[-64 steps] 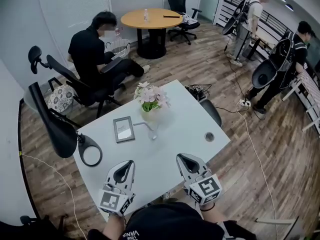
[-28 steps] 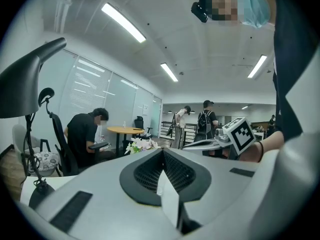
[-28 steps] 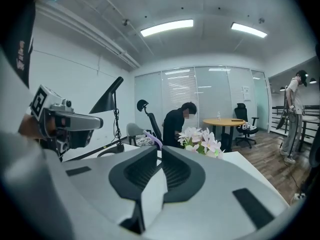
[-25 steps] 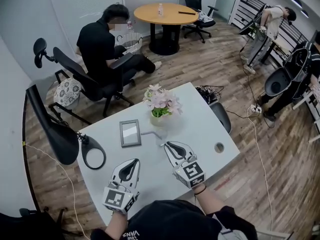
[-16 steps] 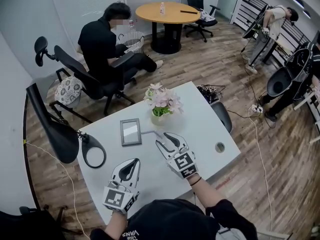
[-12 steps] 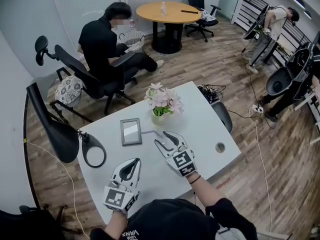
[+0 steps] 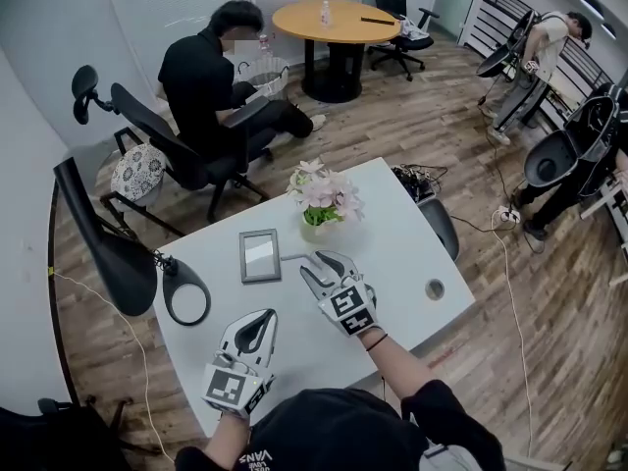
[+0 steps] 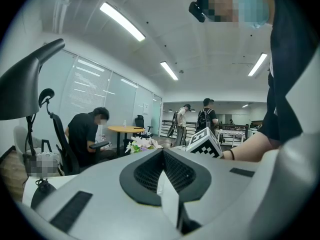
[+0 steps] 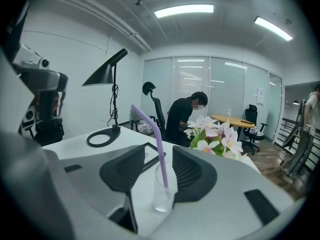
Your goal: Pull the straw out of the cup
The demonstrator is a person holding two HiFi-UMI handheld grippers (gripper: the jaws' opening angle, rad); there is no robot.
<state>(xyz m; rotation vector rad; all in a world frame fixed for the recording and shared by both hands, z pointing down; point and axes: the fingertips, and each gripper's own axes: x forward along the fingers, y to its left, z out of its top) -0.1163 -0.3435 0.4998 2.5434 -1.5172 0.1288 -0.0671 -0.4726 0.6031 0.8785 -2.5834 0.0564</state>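
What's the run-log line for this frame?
phase: reach | right gripper: jaws opening, straw and cup between them, no grip | left gripper: shut, empty, over table | straw: in cup

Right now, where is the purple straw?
In the right gripper view the straw stands in the cup at the centre, untouched between the opening jaws of the right claw, with the flowers to its right.

**A:** so what's sitting between the right gripper jaws?

**B:** a clear cup with a bent purple straw in it, standing on the white table. The jaws are opening, one pad each side, not pressing on it.

**A:** and behind?

**B:** pink-white flowers to the right. On the left there's a dark picture frame lying flat and a black lamp.
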